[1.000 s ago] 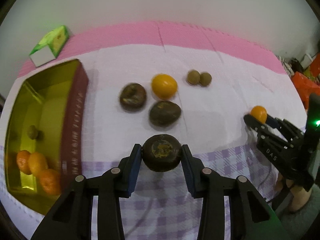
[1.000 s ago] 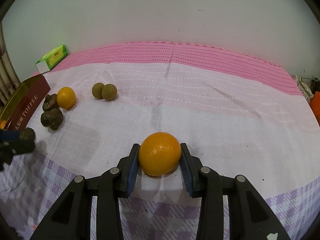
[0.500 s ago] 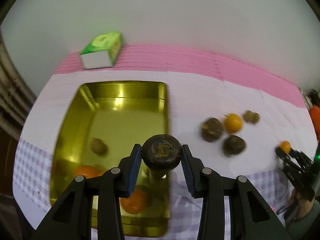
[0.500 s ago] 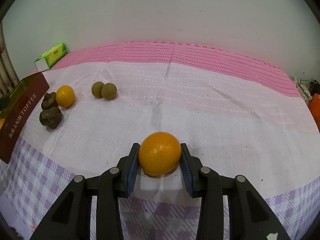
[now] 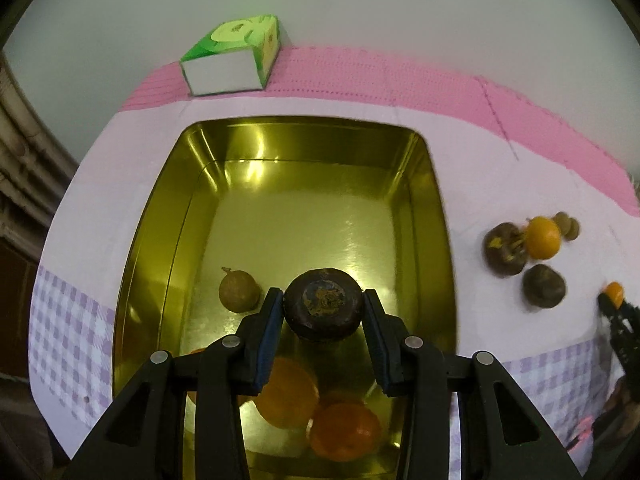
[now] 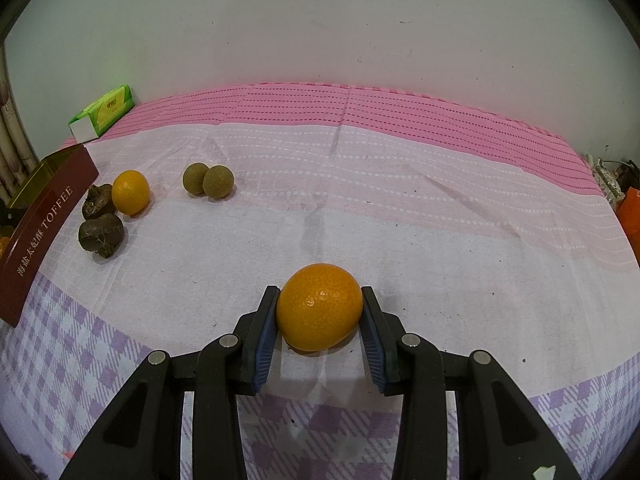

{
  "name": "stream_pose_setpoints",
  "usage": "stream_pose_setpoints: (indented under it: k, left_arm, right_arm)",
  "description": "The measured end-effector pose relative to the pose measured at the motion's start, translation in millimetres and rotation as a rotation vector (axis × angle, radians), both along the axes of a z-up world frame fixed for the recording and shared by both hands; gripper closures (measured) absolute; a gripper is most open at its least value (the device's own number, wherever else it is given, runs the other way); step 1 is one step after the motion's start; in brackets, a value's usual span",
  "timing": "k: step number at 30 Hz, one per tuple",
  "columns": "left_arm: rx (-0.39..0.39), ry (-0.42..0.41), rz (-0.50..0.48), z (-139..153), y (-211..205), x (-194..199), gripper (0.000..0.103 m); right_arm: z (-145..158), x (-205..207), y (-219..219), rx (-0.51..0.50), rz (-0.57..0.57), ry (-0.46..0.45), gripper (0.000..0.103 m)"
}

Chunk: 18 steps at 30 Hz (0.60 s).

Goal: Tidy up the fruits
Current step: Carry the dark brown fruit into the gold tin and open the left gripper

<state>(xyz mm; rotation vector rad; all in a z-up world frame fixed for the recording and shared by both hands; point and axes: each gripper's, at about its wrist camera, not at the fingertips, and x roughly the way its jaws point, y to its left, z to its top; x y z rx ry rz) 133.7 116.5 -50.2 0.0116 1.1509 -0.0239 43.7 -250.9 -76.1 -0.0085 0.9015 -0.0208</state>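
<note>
The left gripper [image 5: 323,312] clamps a dark brown round fruit [image 5: 323,307] between its two blue pads, the jaws only partly apart, as wide as the fruit. The fruit hangs above the golden tin box [image 5: 420,184], over its near half. Inside the box, a small brownish round fruit [image 5: 239,291] lies just left of the gripper, and some oranges [image 5: 345,430] lie at the near end, partly hidden by the fingers.

The right gripper [image 6: 319,316] has its pads pressed on both sides of an orange [image 6: 319,306], which sits on the tablecloth [image 6: 400,220]; the jaws are likewise only as wide as the fruit.

Further left on the cloth lie two dark brown fruits [image 6: 100,234], touching a smaller orange [image 6: 130,192], and beside them two greenish-brown round fruits [image 6: 208,179] touching each other. The box's red side reads "TOFFEE". A green tissue pack [image 6: 103,115] lies at the far left by the wall.
</note>
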Motion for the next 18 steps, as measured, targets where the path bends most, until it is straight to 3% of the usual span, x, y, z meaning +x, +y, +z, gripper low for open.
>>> stream_pose_setpoints:
  k: [18]
  left_arm:
    - [0.032, 0.04, 0.007, -19.2, 4.2, 7.9, 0.062]
  right_arm:
    - [-0.2, 0.2, 0.4, -0.001, 0.0, 0.0, 0.067]
